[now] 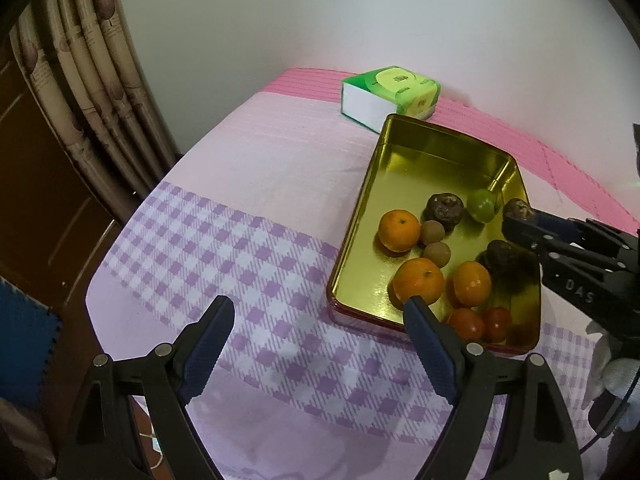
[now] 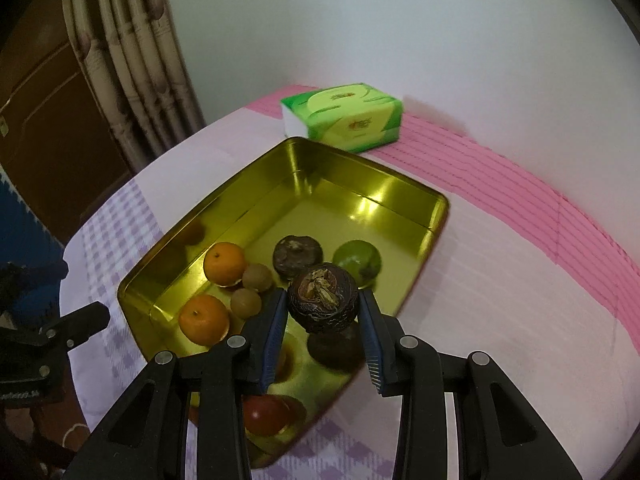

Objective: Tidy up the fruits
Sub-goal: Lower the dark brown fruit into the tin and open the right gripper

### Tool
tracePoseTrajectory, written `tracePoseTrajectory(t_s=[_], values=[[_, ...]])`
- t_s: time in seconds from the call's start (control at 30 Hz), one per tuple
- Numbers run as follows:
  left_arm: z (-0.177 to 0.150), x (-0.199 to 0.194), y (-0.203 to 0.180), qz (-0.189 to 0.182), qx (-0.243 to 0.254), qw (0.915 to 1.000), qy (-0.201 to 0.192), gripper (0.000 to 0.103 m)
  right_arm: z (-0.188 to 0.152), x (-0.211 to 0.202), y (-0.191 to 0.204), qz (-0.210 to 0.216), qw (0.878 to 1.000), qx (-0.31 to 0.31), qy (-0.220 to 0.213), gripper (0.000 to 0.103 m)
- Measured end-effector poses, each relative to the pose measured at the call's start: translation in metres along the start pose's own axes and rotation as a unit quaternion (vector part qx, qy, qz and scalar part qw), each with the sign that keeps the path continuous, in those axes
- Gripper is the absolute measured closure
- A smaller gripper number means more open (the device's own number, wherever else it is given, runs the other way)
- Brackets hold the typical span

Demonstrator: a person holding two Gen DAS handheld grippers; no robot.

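While my right gripper (image 2: 323,300) hangs over the gold tin (image 2: 224,208) with its jaws clamped on a dark wrinkled fruit (image 2: 322,300), my left gripper (image 1: 320,312) sits spread and empty above the checked tablecloth (image 1: 224,240). Oranges (image 1: 399,230), tomatoes (image 1: 466,323) and a green fruit (image 1: 481,205) lie in the tin.
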State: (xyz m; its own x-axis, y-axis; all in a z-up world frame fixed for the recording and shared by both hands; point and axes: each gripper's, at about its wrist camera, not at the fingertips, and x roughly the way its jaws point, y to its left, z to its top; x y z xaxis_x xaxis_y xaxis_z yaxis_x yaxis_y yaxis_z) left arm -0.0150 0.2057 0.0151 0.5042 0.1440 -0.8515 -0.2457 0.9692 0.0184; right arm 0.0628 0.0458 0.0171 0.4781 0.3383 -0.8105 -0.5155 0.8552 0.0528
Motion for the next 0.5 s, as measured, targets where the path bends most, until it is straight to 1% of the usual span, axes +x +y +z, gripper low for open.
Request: tracePoseTrajectory(t_s=[0.23, 0.5], values=[[0.001, 0.004, 0.006, 0.003, -0.013, 0.9999, 0.005, 0.019, 0.003, 0.016, 0.011, -0.003, 1.0, -0.017, 0.017, 0.066], [0.002, 0.006, 0.009, 0.003, -0.021, 0.9997, 0.008, 0.019, 0.0, 0.034, 0.016, -0.012, 0.999, -0.014, 0.034, 0.066]])
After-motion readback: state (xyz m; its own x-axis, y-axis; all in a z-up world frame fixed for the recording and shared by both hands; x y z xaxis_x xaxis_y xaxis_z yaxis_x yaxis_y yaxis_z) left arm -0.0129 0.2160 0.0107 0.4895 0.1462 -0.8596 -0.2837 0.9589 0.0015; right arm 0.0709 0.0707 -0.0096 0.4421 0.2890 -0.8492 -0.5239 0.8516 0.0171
